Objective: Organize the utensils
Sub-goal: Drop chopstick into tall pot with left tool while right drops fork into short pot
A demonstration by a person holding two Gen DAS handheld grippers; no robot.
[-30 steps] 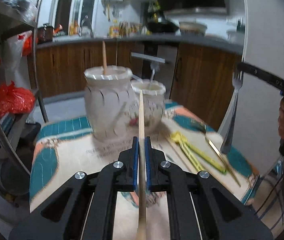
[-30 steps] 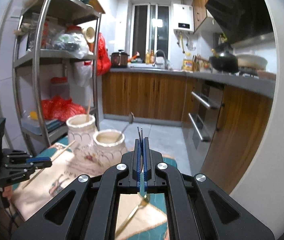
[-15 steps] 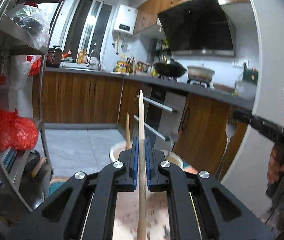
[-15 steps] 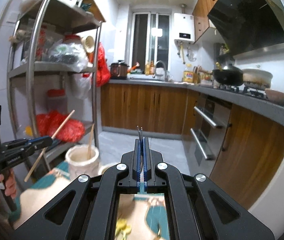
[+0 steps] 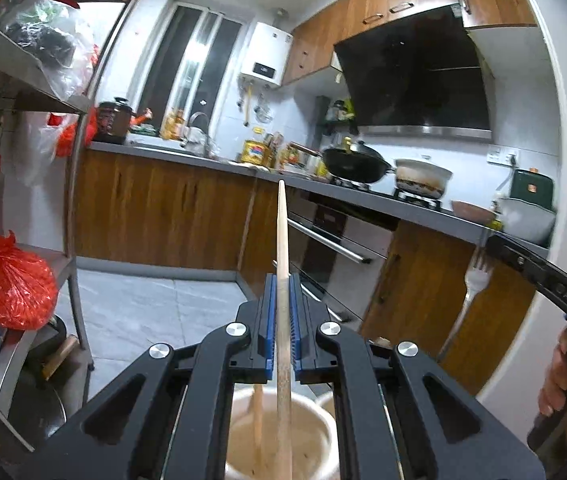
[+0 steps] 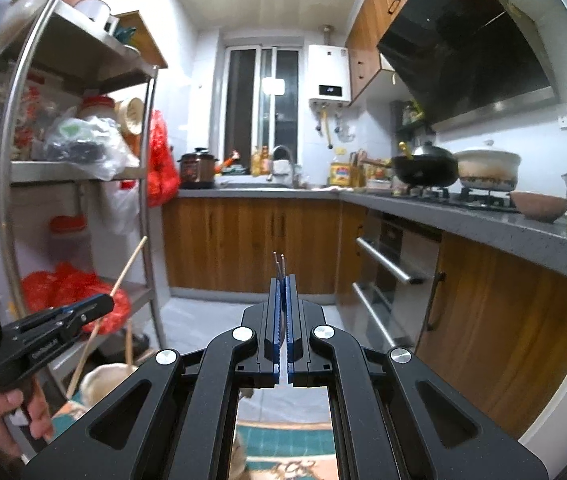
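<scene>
My left gripper [image 5: 281, 280] is shut on a long wooden chopstick [image 5: 282, 232] that runs between the blue pads and sticks out far ahead. Right under it is the mouth of a white ceramic jar [image 5: 315, 440] with another chopstick [image 5: 257, 408] standing inside. My right gripper [image 6: 281, 280] is shut on a metal fork; only its tines [image 6: 279, 266] show past the fingertips. In the left wrist view the fork [image 5: 477, 280] hangs from that right gripper [image 5: 495, 244] at the right edge. The right wrist view has the left gripper [image 6: 101, 304], its chopstick [image 6: 127, 268] and the jar [image 6: 101, 376] low on the left.
A second jar's rim [image 5: 325, 400] peeks out beside the first. A metal shelf rack [image 6: 151, 200] with red bags stands on the left. Wooden cabinets and an oven [image 6: 395, 272] line the back and right. A teal patterned tablecloth [image 6: 283, 440] shows below.
Both grippers have risen with their utensils still held. The jars slid from mid-view to the bottom edge, and the table with the loose cutlery dropped out of sight.
</scene>
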